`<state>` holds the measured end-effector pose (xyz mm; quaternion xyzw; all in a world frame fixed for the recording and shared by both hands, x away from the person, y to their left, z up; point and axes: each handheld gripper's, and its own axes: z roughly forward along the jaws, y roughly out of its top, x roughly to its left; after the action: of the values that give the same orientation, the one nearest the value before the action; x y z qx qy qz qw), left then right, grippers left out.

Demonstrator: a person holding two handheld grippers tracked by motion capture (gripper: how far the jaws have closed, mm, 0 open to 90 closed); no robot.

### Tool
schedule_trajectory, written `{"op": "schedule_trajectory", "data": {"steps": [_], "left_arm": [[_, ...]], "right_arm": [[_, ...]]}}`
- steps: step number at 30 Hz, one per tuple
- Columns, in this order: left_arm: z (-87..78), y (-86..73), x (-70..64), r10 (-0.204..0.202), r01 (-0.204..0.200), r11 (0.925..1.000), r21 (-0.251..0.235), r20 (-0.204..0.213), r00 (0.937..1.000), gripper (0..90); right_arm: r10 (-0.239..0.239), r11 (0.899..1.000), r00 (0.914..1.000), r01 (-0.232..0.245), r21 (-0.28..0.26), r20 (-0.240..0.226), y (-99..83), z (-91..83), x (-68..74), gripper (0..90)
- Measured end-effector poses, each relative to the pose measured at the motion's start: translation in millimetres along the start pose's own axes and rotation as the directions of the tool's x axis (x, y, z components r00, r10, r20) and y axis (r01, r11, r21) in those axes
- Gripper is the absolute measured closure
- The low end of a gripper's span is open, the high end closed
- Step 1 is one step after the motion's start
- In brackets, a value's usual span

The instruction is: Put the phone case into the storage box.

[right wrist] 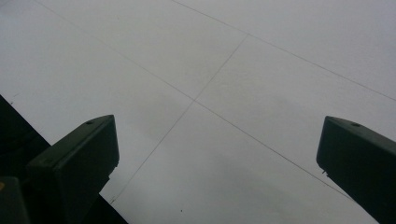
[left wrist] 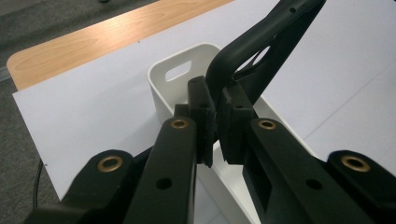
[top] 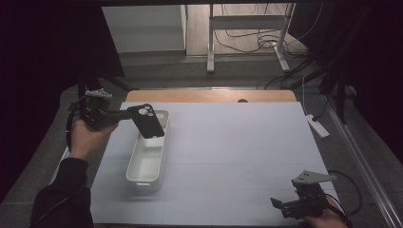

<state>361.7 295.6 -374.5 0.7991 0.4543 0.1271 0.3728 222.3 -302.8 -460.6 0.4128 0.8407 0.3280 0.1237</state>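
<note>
Left gripper [top: 124, 114] clamped on the edge of a black rubbery phone case [top: 147, 120], held above the long white plastic bin [top: 145, 164]; right gripper [top: 278, 203] jaws apart, low over the white table cover [top: 237, 147].

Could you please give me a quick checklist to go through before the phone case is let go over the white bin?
1. Grip: the left gripper is shut on the edge of the black phone case: ok.
2. Position: in the high view the case hangs over the far end of the white bin: ok.
3. Bin interior free where the case would land: cannot tell, the case hides it.
4. Case attitude: tilted, lower end toward the bin: ok.
5. Right gripper out of the way, open at the near right corner of the white mat: ok.
</note>
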Motion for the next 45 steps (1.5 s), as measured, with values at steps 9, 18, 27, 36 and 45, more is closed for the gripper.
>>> {"op": "schedule_trajectory", "data": {"steps": [9,18,27,36,45], "left_arm": [[14.0,4.4,6.7,0.001,-0.001,1.0000,0.008,-0.017,0.9999,84.5],[27.1,9.4,11.8,0.008,-0.007,0.9998,0.019,-0.035,0.9994,84.5],[40.7,13.2,16.6,0.005,-0.004,0.9996,0.029,-0.051,0.9987,84.5],[51.8,18.5,18.8,0.017,-0.015,0.9993,0.035,-0.063,0.9979,84.5],[61.0,24.4,20.2,0.030,-0.027,0.9987,0.043,-0.082,0.9962,84.5]], "right_arm": [[-0.003,1.000,1.0000,0.003,0.004,-0.002,0.1,0.6,0.1,0.0],[0.002,1.000,1.0000,-0.002,0.005,0.000,0.1,0.7,-0.3,0.0],[0.004,1.000,1.0000,-0.004,0.001,-0.001,0.0,0.6,-0.4,0.0],[0.008,1.000,1.0000,-0.008,0.000,0.001,-0.1,0.4,-0.9,0.0],[0.009,1.000,1.0000,-0.009,0.000,-0.001,-0.2,0.5,-1.0,0.0]]}}
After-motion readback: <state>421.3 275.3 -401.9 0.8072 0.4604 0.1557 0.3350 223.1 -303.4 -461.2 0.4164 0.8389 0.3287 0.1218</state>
